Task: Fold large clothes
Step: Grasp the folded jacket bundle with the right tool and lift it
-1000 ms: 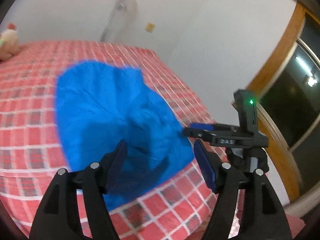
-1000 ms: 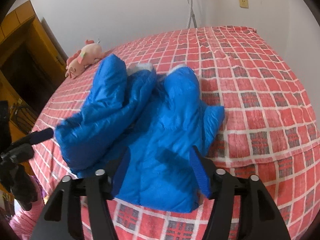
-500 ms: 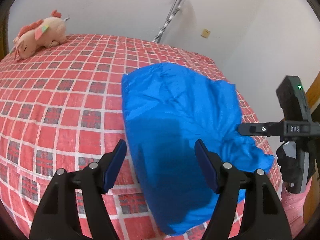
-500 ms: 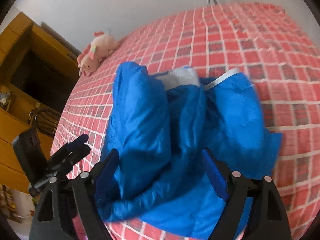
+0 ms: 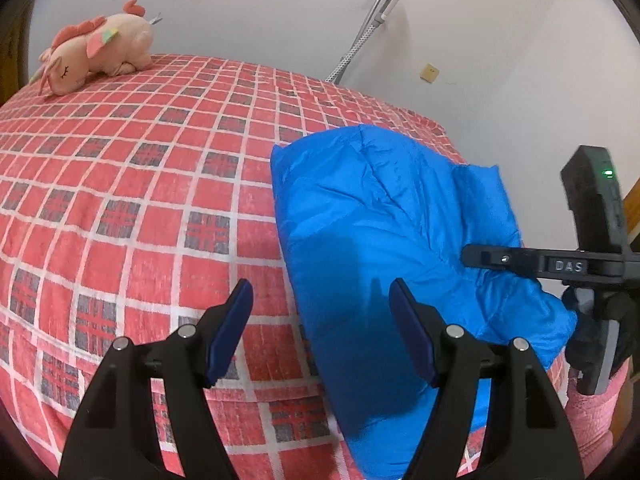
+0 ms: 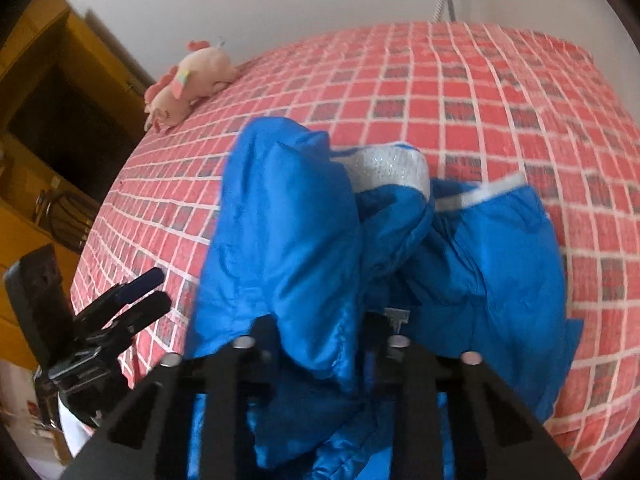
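Since the earlier frames both grippers have shifted toward the bed's near edge, and the right gripper has just been closing: its jaws now stand narrow with a fold of the blue jacket bunched between them, the pads pressing into the fabric. Left gripper hangs wide open above the jacket's near left part, with only air between its pads; its left finger is over bare bedspread, its right one over blue cloth, touching neither as far as can be told. The jacket lies heaped at the bed's near edge, towards its right side in the left wrist view, its long axis running from that edge away toward the far wall. In the right wrist view the grey lining and a white trim strip show at the far end. Its near end spills over the bed's edge. Open checked bedspread spreads left and beyond the jacket, up to a pink plush toy at the far left corner.
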The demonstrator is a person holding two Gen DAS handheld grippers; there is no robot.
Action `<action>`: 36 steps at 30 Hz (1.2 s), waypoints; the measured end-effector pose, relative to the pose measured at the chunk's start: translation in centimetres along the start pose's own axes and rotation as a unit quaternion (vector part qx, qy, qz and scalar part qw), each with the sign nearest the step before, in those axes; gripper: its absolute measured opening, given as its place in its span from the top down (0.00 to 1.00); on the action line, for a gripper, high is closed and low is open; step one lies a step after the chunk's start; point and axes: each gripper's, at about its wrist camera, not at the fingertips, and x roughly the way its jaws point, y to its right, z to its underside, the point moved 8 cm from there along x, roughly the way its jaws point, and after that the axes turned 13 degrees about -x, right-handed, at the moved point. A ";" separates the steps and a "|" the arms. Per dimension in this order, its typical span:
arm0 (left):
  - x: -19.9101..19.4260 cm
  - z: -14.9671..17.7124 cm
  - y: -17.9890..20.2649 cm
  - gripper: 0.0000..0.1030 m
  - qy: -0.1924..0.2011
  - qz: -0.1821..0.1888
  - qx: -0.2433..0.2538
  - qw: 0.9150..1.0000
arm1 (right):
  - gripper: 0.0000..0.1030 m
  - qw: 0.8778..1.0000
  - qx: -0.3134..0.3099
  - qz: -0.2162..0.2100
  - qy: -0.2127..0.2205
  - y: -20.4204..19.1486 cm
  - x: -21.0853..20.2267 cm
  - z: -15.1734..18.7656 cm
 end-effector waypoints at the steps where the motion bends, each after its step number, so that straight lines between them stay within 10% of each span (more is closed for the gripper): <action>1: -0.1 0.0 0.1 0.32 0.001 0.001 0.000 1.000 | 0.83 1.000 -0.006 0.001 0.006 -0.3 -0.7 -0.2; 13: -1.7 1.7 7.4 0.31 0.006 0.046 0.062 0.997 | 0.86 0.995 0.029 0.018 0.092 4.9 -11.5 1.3; 30: 5.1 8.1 10.7 0.27 -0.051 0.020 0.113 0.992 | 0.73 0.985 0.134 -0.059 0.086 13.1 -3.9 11.9; 36: 3.8 7.4 10.5 0.30 -0.057 0.017 0.088 0.994 | 0.60 0.993 0.063 0.074 0.073 11.1 -8.0 10.4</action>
